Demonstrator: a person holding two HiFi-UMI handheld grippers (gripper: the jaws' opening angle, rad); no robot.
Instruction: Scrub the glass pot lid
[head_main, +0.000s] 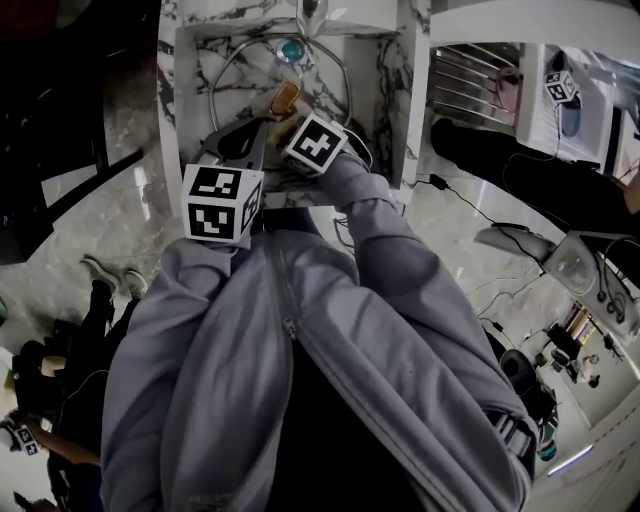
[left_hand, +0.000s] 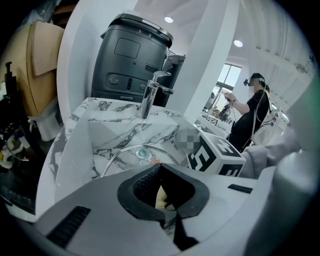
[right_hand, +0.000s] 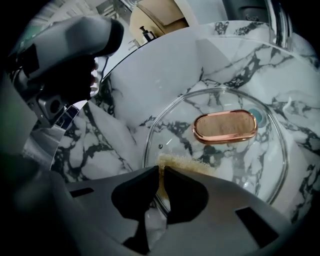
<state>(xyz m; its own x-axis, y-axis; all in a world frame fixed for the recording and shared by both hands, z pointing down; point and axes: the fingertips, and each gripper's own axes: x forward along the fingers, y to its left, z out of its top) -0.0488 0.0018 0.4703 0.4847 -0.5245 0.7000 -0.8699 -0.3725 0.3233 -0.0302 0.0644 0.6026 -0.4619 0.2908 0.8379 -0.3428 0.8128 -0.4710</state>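
While it lies in the marble sink, the glass pot lid has its handle side up. It covers most of the sink's bottom, and the drain shows through the glass near the sink's far edge. The brown handle with a copper rim sits in the middle of the lid. It is a long oval, and in the right gripper view its long way runs from side to side.

A tan scrub pad rests on the lid's near edge. The right gripper has its jaws squeezed on that pad. The left gripper is by the near left part of the lid's rim with its jaws closed tight together. I cannot tell if they pinch the rim.

The tap stands at the sink's far edge, with a big black machine behind it.
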